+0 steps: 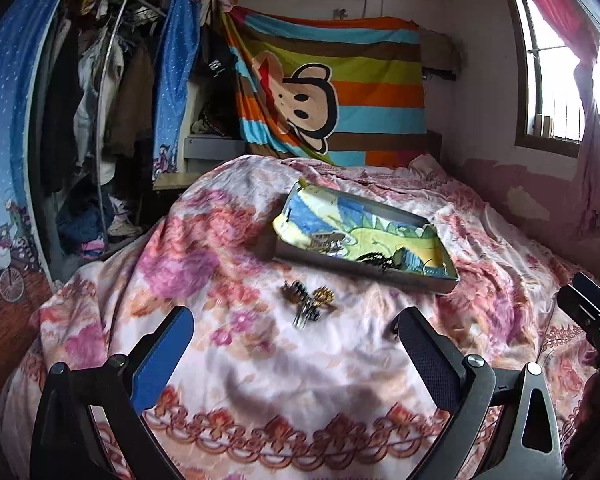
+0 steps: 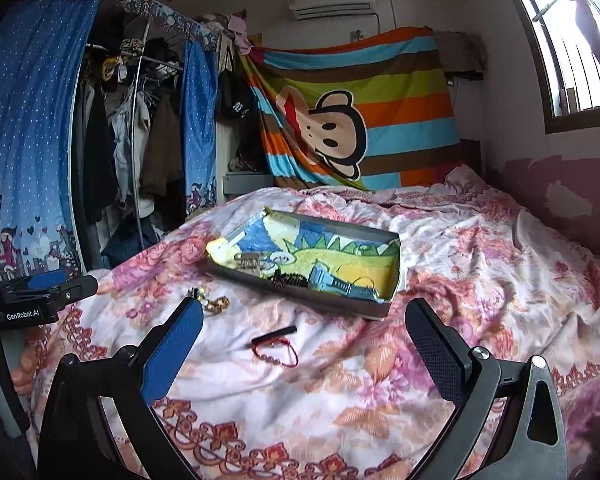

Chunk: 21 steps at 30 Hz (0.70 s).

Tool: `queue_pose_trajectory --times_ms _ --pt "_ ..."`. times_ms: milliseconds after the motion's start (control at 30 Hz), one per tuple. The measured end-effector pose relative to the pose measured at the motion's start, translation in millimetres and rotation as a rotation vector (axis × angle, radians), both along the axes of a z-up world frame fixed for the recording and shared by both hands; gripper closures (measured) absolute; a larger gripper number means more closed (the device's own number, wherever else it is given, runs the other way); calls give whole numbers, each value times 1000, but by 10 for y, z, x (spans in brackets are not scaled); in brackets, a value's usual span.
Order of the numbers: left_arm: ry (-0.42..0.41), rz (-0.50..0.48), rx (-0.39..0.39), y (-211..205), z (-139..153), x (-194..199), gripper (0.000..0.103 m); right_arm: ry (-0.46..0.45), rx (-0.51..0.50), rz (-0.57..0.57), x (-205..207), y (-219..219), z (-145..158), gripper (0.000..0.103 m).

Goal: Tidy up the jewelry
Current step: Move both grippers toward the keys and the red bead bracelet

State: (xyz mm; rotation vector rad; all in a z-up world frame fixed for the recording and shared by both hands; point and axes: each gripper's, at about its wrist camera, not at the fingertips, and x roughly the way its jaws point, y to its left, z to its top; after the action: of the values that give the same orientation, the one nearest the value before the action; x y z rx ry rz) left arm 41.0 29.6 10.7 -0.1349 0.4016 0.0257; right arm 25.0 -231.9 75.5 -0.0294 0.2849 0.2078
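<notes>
A grey box (image 1: 362,276) lined with a dinosaur-print cloth lies on the flowered bedspread (image 1: 260,380); it also shows in the right wrist view (image 2: 300,296). It holds a hair clip (image 2: 250,259), dark beads (image 2: 288,279) and a blue watch (image 2: 340,286). A small pile of gold and dark jewelry (image 1: 310,304) lies in front of the box, just beyond my open, empty left gripper (image 1: 294,330). A red bracelet (image 2: 276,350) with a black stick (image 2: 274,334) lies between the fingers of my open, empty right gripper (image 2: 304,320). The gold piece (image 2: 216,304) sits by its left fingertip.
An open wardrobe with blue curtains (image 1: 4,128) stands at the left. A striped monkey blanket (image 1: 332,88) hangs at the bed's head. A window (image 1: 556,80) is at the right. The other gripper shows at each view's edge (image 2: 32,300).
</notes>
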Motion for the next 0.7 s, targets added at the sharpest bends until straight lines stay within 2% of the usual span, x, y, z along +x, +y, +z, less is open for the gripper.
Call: queue_pose_trajectory --times_ms 267,433,700 --pt "26 22 0 39 -119 -98 0 94 -34 22 102 90 -221 4" --pt "72 30 -3 87 -199 -34 0 221 -56 55 265 163 -445 4" --pt "124 43 -24 145 -291 47 0 266 -88 78 311 251 -560 4"
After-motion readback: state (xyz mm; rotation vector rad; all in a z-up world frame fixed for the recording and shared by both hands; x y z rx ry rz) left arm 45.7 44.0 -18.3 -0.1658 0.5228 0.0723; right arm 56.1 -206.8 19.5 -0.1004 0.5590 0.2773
